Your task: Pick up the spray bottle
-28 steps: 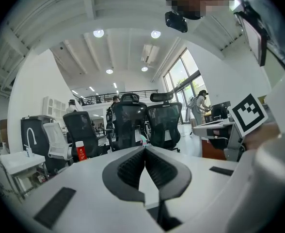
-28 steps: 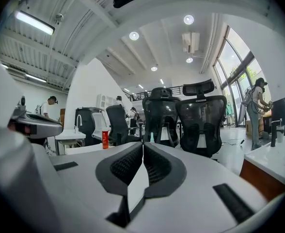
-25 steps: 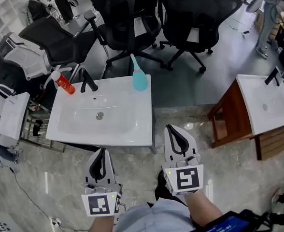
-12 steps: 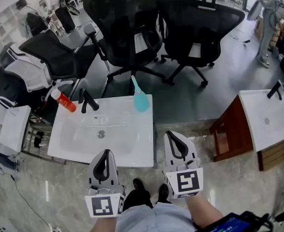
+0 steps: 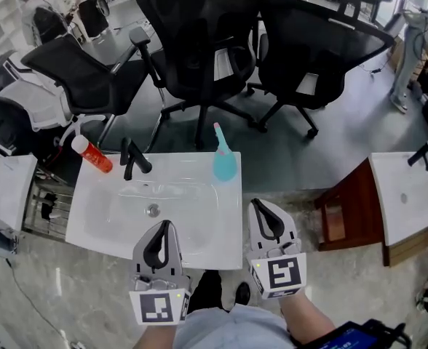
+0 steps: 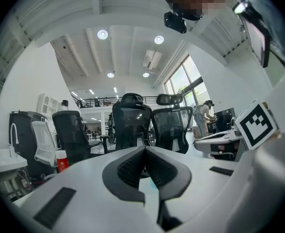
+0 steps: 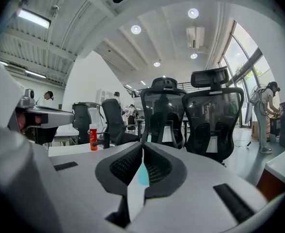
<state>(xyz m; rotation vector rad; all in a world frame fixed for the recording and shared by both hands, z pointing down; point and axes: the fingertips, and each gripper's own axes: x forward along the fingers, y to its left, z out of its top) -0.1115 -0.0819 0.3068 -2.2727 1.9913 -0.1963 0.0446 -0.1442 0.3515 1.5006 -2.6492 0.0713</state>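
The teal spray bottle (image 5: 223,162) stands upright on the back right corner of the white sink (image 5: 221,224). A red bottle (image 5: 92,153) with a white cap leans at the sink's back left corner. My left gripper (image 5: 161,228) is shut and empty, its tips over the sink's near rim. My right gripper (image 5: 260,206) is also shut and empty, just off the sink's near right corner. A sliver of the teal spray bottle (image 7: 143,174) shows behind the closed right gripper (image 7: 142,147). The left gripper (image 6: 144,149) hides most of the teal bottle (image 6: 152,184).
A black faucet (image 5: 132,158) stands at the back of the basin. Black office chairs (image 5: 199,42) crowd the floor behind the sink. A second sink on a wooden stand (image 5: 410,195) is at the right, and a white unit (image 5: 3,187) at the left.
Both grippers have moved forward towards the sink together; the left one's tips now reach over its near rim. The sink and bottles sit closer in the head view. The jaws stay closed.
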